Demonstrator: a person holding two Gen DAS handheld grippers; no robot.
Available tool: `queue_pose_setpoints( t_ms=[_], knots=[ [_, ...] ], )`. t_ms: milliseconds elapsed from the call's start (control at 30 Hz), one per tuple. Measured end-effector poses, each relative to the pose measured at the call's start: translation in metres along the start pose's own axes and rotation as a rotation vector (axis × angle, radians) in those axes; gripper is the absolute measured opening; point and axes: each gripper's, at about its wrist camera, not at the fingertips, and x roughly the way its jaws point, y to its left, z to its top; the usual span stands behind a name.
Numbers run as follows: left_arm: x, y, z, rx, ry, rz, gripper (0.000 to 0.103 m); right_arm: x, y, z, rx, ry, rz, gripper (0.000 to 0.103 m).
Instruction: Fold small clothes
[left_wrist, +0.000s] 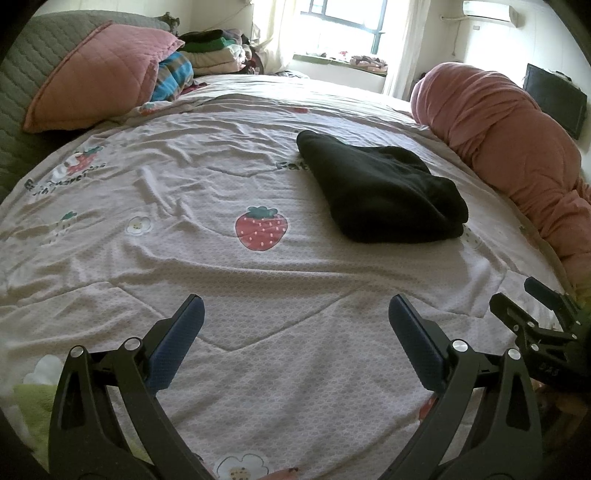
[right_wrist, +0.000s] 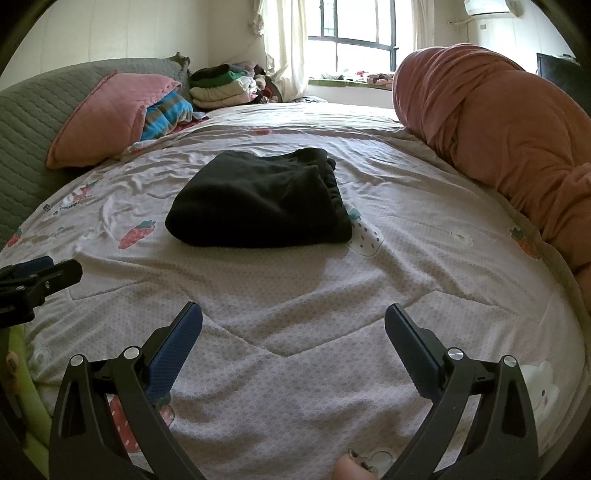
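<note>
A dark folded garment (left_wrist: 380, 192) lies on the strawberry-print bed sheet (left_wrist: 184, 184), ahead and to the right in the left wrist view. In the right wrist view the garment (right_wrist: 258, 199) lies straight ahead on the sheet (right_wrist: 424, 240). My left gripper (left_wrist: 295, 310) is open and empty, low over the sheet, well short of the garment. My right gripper (right_wrist: 293, 317) is open and empty, also short of the garment. The right gripper shows at the right edge of the left wrist view (left_wrist: 521, 299). The left gripper shows at the left edge of the right wrist view (right_wrist: 48, 269).
A pink pillow (left_wrist: 96, 74) and a striped blue cloth (left_wrist: 173, 77) lie at the far left by the grey headboard (left_wrist: 26, 92). A stack of folded clothes (left_wrist: 214, 51) sits at the far end. A rolled pink duvet (left_wrist: 517, 147) runs along the right side.
</note>
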Motion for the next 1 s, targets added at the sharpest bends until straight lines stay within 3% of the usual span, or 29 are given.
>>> queue_pose_setpoints(
  t_ms=[700, 1000],
  knots=[
    [0.001, 0.002, 0.0, 0.005, 0.009, 0.018, 0.094, 0.003, 0.006, -0.001, -0.002, 0.007, -0.008, 0.098],
    [0.001, 0.01, 0.0, -0.025, 0.016, 0.013, 0.094, -0.01, -0.024, -0.009, 0.068, 0.017, -0.116, 0.098]
  ],
)
